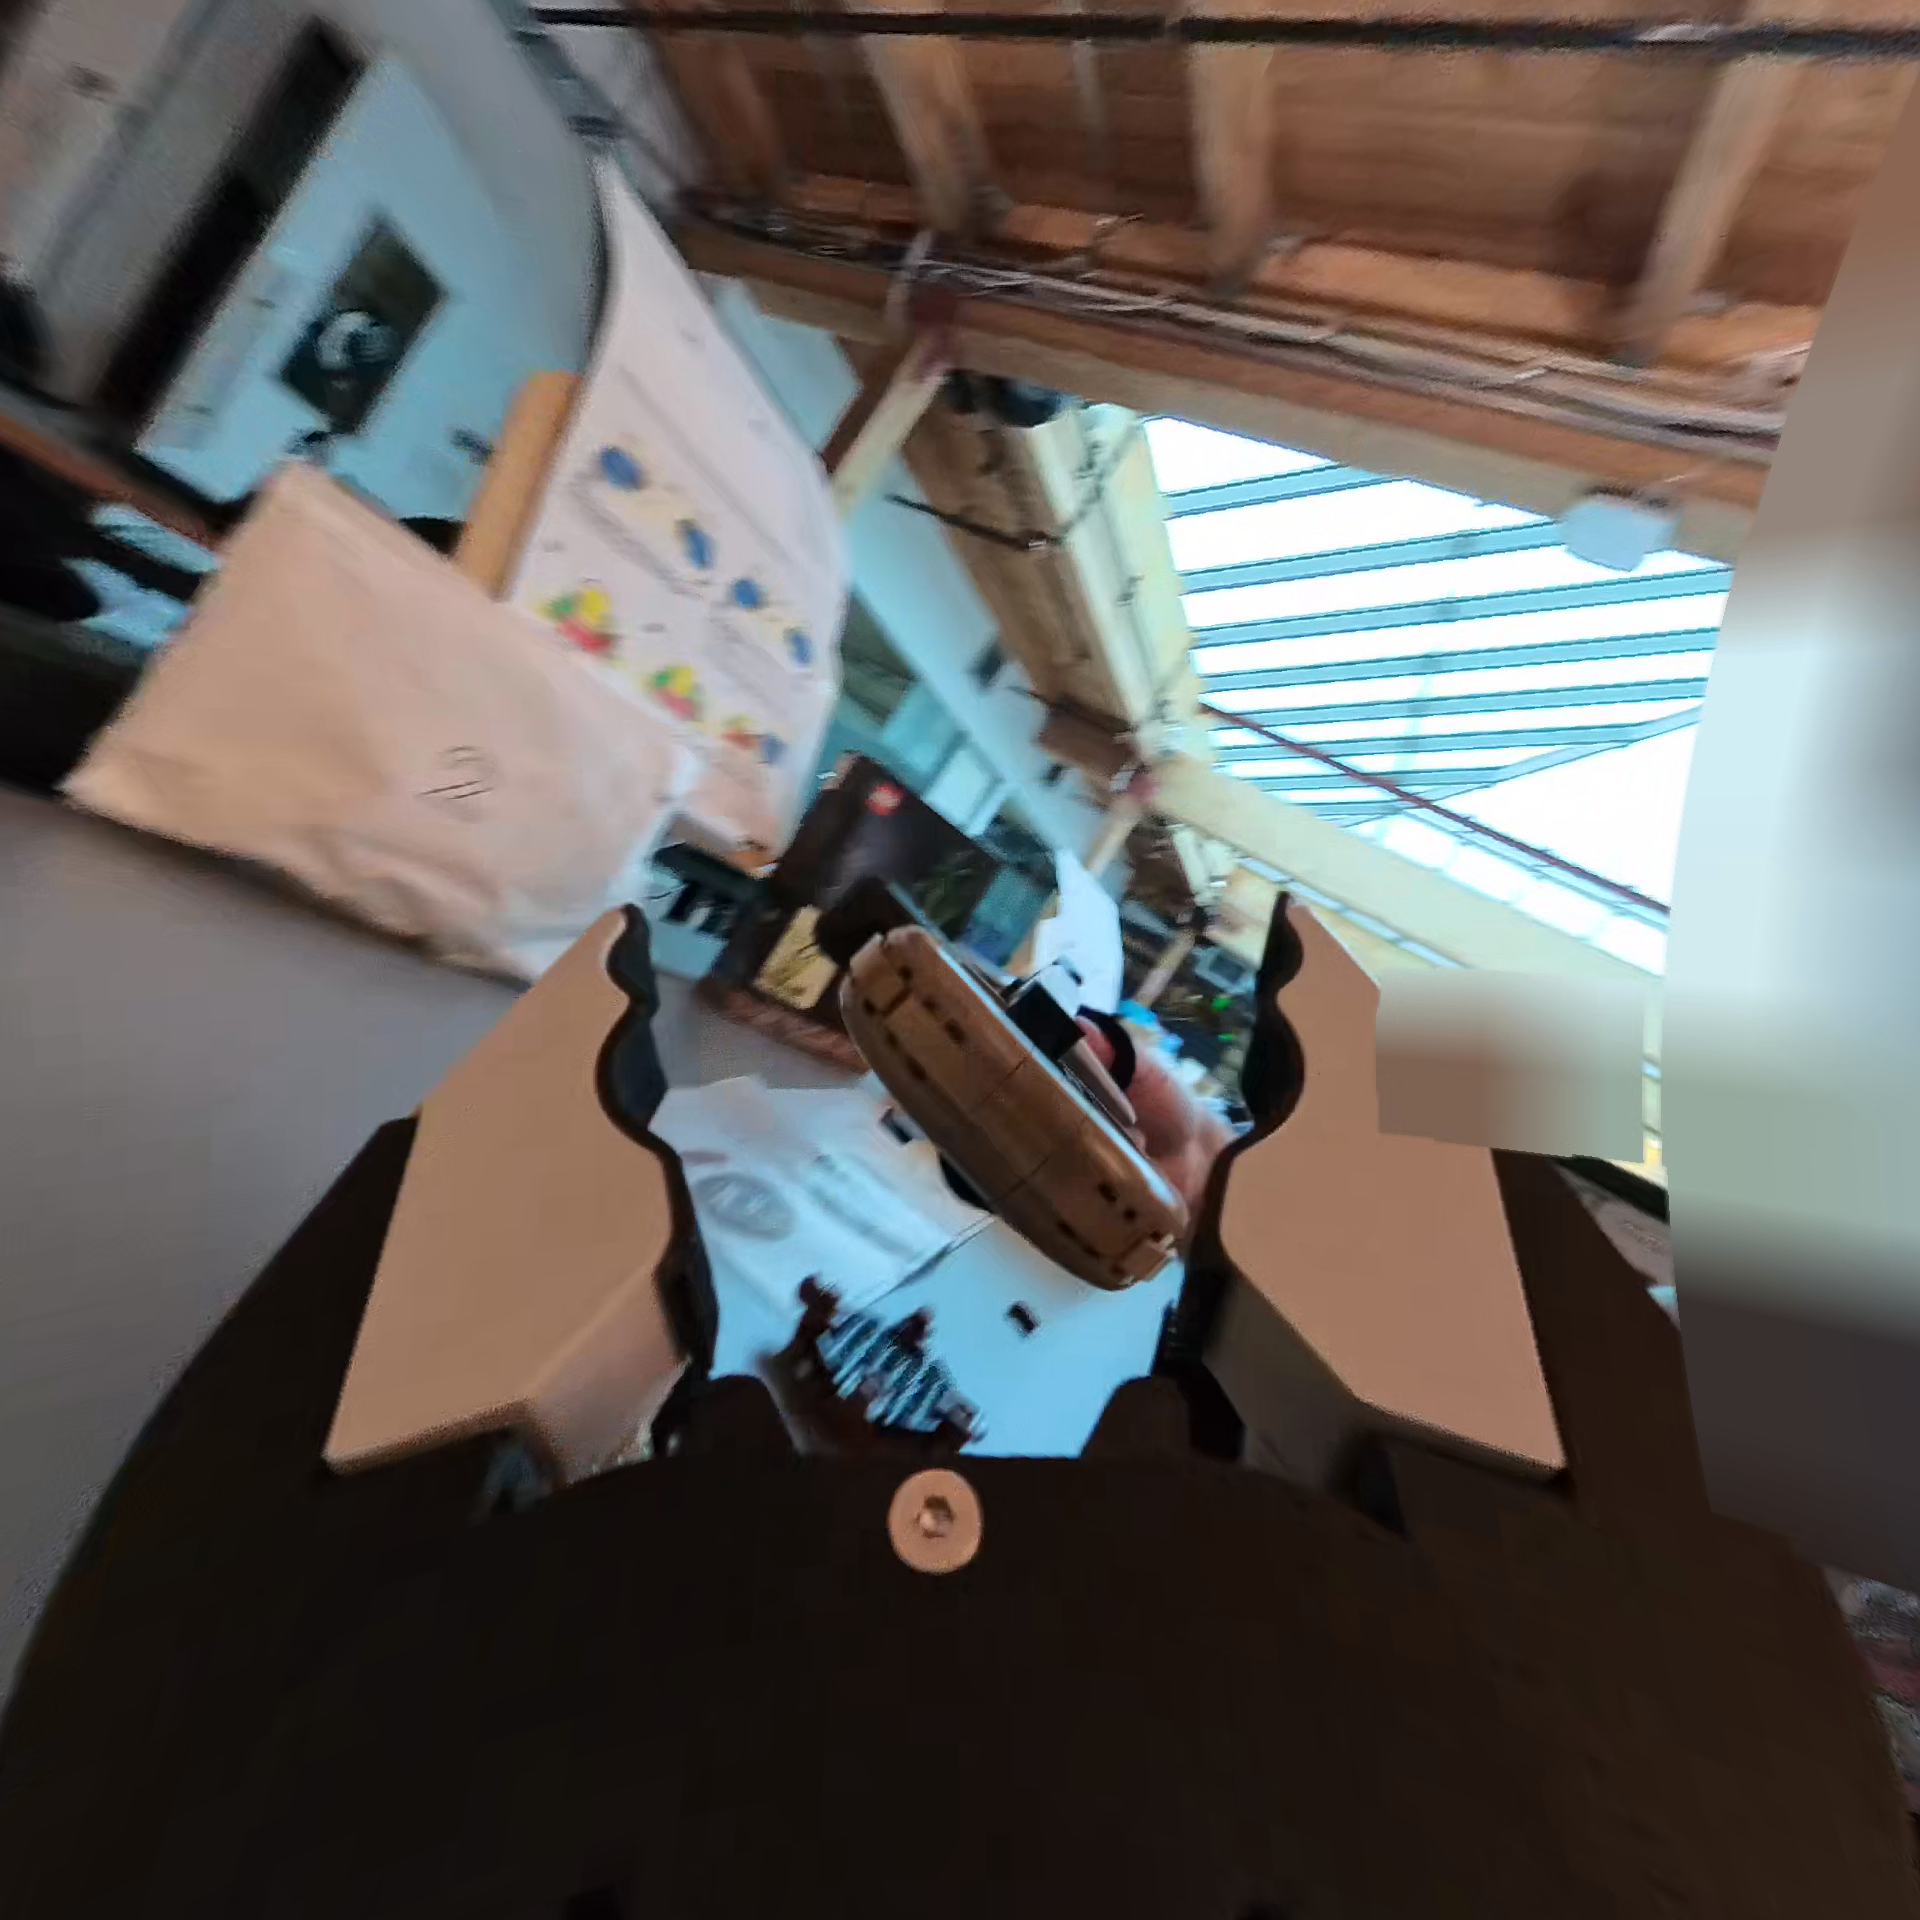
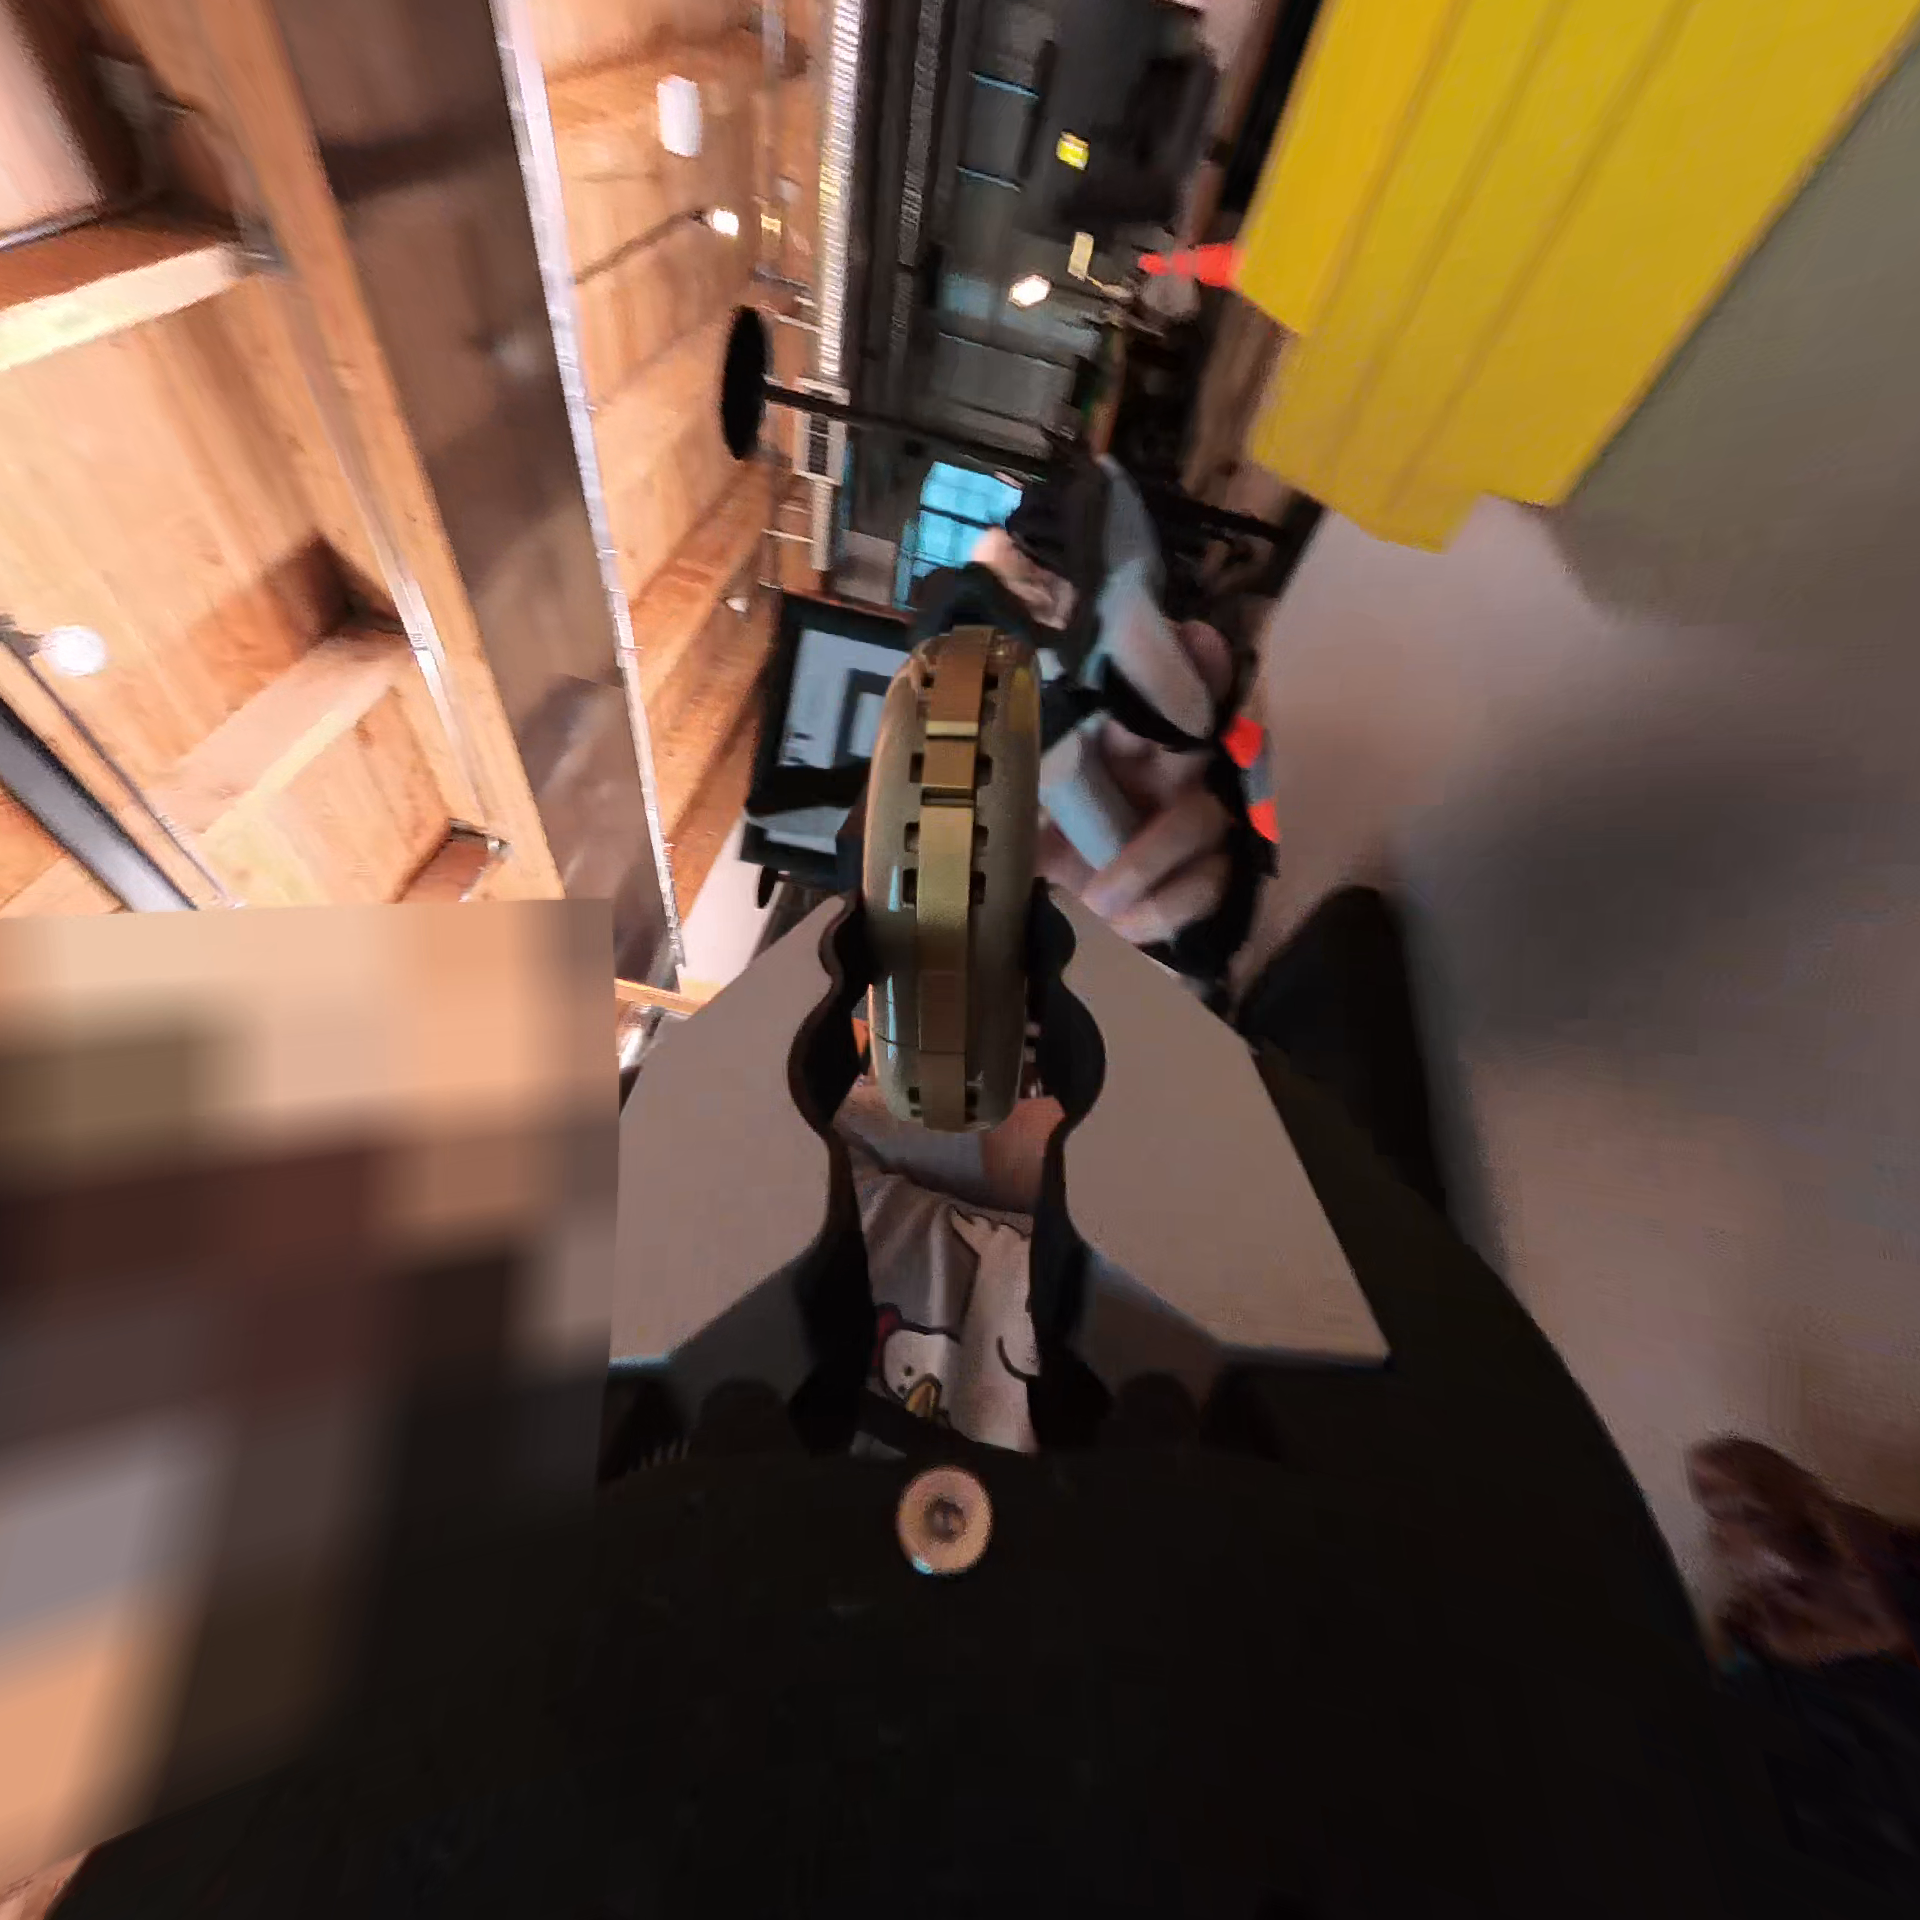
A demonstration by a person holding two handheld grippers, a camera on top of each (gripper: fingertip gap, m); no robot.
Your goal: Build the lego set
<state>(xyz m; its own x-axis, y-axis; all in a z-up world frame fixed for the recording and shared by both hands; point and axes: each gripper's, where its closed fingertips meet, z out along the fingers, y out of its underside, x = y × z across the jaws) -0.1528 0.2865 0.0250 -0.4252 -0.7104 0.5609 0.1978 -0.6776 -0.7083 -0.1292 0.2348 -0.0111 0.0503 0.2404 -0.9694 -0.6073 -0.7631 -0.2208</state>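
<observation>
One tan lego assembly (image 1: 1013,1112) shows between the left jaws. One instruction sheet (image 1: 686,582) and one paper bag (image 1: 353,727) stand beyond and left of them; one dark box (image 1: 894,842) lies just past their tips.

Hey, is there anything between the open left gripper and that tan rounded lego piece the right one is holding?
Nothing visible. The tan rounded lego assembly sits in open air ahead of the left gripper, whose jaws stand wide apart. The right gripper clamps it from the far side.
</observation>
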